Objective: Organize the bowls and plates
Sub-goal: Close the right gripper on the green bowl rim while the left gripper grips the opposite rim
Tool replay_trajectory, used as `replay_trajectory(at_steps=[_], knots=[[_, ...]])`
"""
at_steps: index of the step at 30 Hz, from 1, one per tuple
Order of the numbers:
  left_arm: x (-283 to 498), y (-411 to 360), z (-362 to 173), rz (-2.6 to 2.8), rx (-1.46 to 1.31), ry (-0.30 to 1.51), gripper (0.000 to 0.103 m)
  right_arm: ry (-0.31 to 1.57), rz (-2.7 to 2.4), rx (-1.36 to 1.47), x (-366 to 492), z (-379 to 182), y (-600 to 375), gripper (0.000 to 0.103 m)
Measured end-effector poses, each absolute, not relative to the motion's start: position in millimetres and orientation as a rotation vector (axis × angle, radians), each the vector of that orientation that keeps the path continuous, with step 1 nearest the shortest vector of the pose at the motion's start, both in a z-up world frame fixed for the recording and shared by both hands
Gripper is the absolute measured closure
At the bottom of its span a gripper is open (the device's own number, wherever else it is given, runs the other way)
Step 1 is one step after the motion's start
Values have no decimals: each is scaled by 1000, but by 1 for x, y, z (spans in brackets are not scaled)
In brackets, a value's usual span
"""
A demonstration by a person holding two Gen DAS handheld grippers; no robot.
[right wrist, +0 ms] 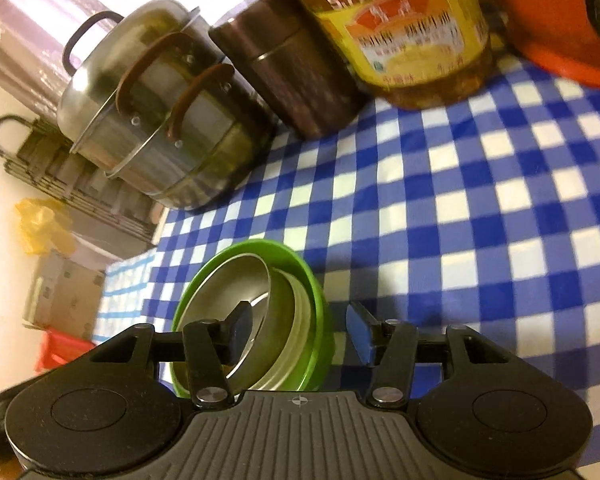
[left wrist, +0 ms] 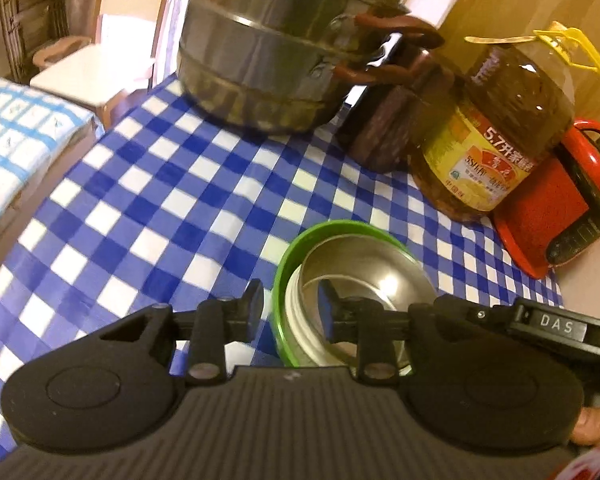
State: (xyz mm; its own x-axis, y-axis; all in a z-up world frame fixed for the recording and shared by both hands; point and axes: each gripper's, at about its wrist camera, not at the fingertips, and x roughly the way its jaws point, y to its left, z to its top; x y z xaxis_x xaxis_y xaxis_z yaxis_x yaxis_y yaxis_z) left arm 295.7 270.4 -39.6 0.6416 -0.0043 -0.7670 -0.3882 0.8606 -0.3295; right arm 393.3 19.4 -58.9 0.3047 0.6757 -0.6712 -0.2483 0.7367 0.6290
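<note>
Table: a blue-and-white checked cloth (left wrist: 172,184) covers the tabletop, seen from both wrist cameras.
Steamer pot: a tall stacked steel pot (left wrist: 268,48) with brown loop handles stands at the far side of the cloth; its lid with a dark handle shows in the right wrist view (right wrist: 140,92).
Oil bottle: a large amber bottle (left wrist: 496,120) with a yellow label and yellow carry handle stands to the right of the pot in the left wrist view.
Red appliance: a red and black appliance (left wrist: 556,208) sits just beside the bottle, at the table's right edge.
Brown canister: a dark cylindrical tin (left wrist: 388,128) stands between the pot and the oil bottle, close to both.
Bowls: a green-rimmed bowl (left wrist: 284,264) rests on the cloth near the person, with a smaller steel bowl (left wrist: 364,264) nested inside it, sitting tilted and off-centre.
Left gripper: the left gripper (left wrist: 290,312) straddles the green bowl's near-left rim, one finger outside and one inside; jaws parted, pads not visibly pressing the wall.
Right gripper: the right gripper (right wrist: 300,332) spans the opposite rim of the same stack, its left finger inside the steel bowl and its blue-padded right finger outside the green one; jaws spread, clear of the rim.
Hand: a fingertip (left wrist: 596,424) of the person shows at the left gripper's body.
</note>
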Motion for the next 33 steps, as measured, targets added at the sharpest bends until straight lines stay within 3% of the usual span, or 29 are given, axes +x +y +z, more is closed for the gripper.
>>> replay_trajectory(at_steps=[11, 33], knots=[[294, 271, -54, 216, -564, 826, 76, 1117, 641, 526, 395, -76, 14, 55], [319, 289, -71, 215, -662, 836, 73, 1137, 636, 671, 418, -97, 15, 55]])
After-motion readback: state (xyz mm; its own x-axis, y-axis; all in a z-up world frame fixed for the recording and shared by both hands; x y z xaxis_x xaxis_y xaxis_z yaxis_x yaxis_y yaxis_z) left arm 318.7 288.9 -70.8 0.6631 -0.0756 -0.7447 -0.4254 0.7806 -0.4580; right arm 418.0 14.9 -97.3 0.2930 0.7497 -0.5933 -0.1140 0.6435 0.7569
